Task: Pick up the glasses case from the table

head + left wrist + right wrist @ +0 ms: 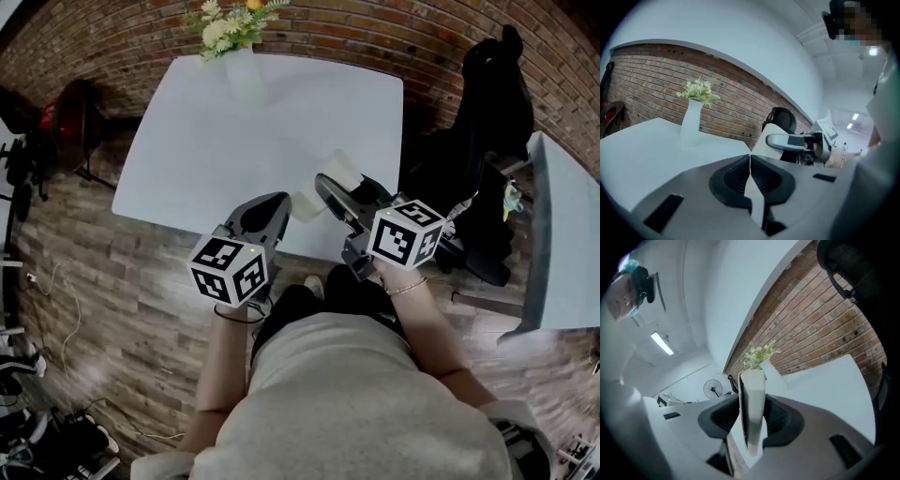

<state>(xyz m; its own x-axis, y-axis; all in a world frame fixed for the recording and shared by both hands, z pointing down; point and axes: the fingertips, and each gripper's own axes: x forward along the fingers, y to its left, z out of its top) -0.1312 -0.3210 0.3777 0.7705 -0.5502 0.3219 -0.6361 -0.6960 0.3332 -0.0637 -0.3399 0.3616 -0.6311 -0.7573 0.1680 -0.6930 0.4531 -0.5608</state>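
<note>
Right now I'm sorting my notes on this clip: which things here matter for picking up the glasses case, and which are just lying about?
Part of the job: glasses case, clamped in the right claw; table.
Just lying about: vase of flowers; black chair; left claw, shut and empty.

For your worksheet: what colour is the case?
The case is white; clearest in the right gripper view.
</note>
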